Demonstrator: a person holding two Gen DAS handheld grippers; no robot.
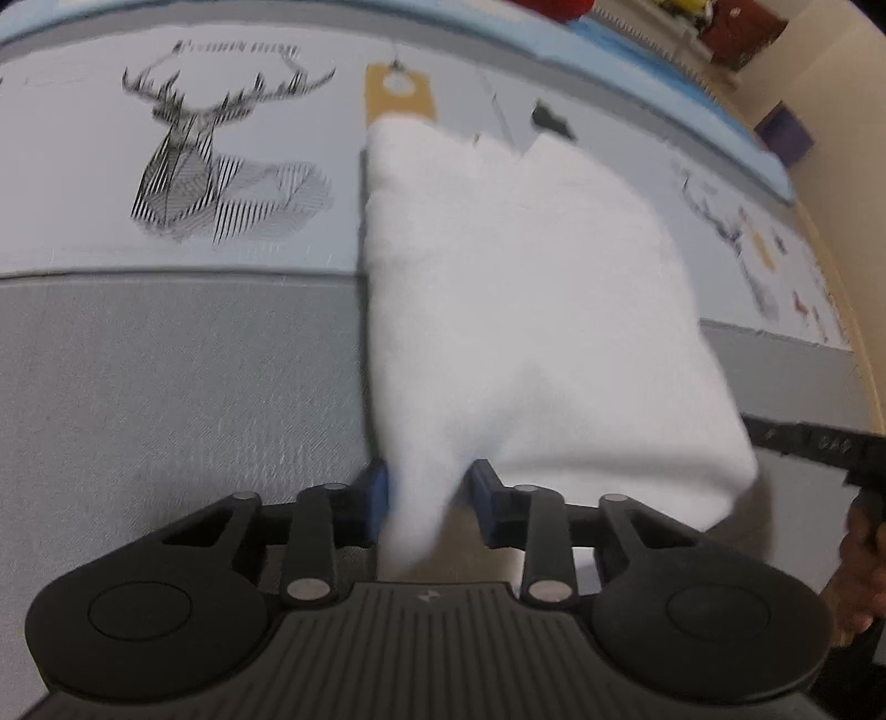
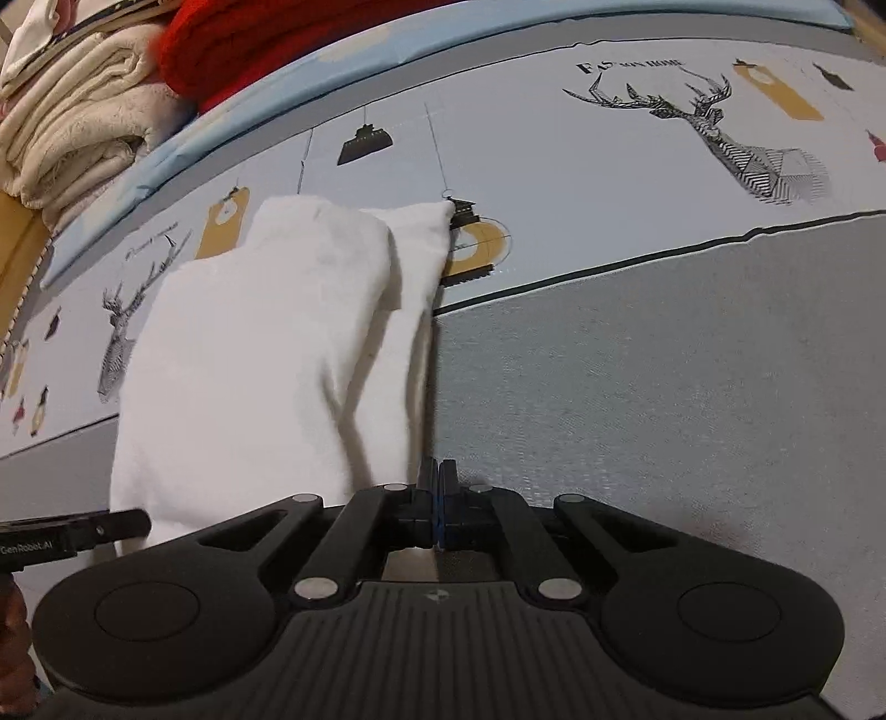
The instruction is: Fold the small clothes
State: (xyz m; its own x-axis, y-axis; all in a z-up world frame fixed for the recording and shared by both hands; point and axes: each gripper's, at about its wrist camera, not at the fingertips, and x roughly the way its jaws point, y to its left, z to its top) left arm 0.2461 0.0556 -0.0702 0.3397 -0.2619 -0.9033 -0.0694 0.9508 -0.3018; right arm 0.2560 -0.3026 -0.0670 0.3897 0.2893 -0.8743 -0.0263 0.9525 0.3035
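Plain white small fabric garment (image 2: 266, 354), no print on it anywhere. Under it, a pale blue-grey printed bedsheet (image 2: 637, 166) carries black line-drawn stag heads (image 1: 216, 160), mustard-yellow tags (image 1: 397, 94) and black hanging lanterns (image 2: 365, 145). A dark line borders that, and nearer lies a plain mid-grey woven band (image 2: 664, 399). Far left: a bright red knitted cloth (image 2: 266, 39) and cream folded towels (image 2: 72, 133). Black gripper fingers with blue pads (image 1: 376, 498).

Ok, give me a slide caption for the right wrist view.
Right claw shut beside a white garment on deer-print bedding.
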